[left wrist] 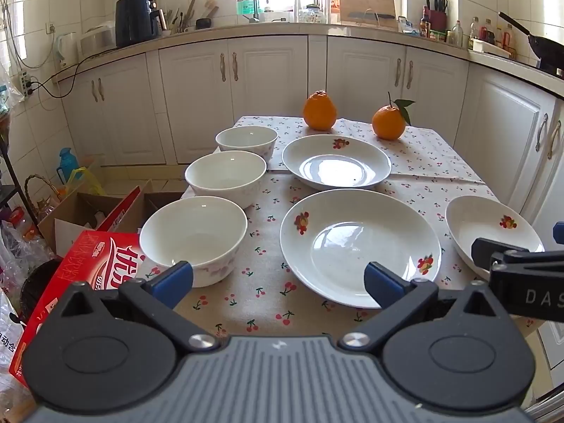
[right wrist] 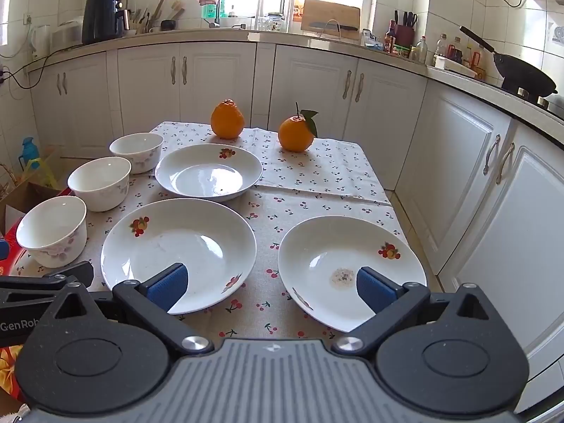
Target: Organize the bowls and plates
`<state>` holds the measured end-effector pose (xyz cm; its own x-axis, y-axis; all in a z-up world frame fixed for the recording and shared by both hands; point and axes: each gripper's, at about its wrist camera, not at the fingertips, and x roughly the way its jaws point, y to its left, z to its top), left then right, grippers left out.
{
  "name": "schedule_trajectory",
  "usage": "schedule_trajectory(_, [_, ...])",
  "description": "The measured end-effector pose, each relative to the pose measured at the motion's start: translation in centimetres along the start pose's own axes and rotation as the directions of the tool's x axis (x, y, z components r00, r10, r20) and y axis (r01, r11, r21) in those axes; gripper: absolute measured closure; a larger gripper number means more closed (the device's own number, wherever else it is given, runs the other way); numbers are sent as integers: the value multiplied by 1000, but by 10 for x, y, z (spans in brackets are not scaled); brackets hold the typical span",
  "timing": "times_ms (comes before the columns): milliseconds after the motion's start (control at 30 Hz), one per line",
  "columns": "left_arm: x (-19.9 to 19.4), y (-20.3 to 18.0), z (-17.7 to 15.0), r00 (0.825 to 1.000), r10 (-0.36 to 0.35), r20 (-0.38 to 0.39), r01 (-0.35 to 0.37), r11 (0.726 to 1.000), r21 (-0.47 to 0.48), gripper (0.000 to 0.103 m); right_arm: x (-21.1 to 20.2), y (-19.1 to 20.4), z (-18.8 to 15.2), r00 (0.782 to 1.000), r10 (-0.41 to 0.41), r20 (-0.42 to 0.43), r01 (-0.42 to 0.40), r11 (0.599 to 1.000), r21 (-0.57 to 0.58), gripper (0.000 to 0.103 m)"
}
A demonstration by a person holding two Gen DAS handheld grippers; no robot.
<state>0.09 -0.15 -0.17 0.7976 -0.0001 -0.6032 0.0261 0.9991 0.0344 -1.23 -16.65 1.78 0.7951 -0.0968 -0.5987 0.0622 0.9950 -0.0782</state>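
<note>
Three white bowls stand in a row along the table's left side: near (left wrist: pixel 194 236), middle (left wrist: pixel 225 176), far (left wrist: pixel 246 140). Three white fruit-print plates lie on the cloth: far (left wrist: pixel 336 162), near middle (left wrist: pixel 359 246), near right (left wrist: pixel 490 229). My left gripper (left wrist: pixel 278 283) is open and empty, above the front edge between the near bowl and middle plate. My right gripper (right wrist: pixel 271 287) is open and empty, its fingers over the near middle plate (right wrist: pixel 178 252) and the near right plate (right wrist: pixel 347 268). It also shows in the left wrist view (left wrist: pixel 507 257).
Two oranges (left wrist: pixel 319 111) (left wrist: pixel 387 123) sit at the table's far end. A red carton (left wrist: pixel 70 289) and open cardboard boxes (left wrist: pixel 88 211) stand left of the table. White cabinets (right wrist: pixel 476 162) run close along the right side and behind.
</note>
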Motion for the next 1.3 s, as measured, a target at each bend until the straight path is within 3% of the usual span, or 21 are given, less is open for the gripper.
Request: schedule_trajectory(1300, [-3,-1,1,1000,0,3,0,1000,-2,1,-3,-2,0,1000,3,10,-3,1000,-1,0])
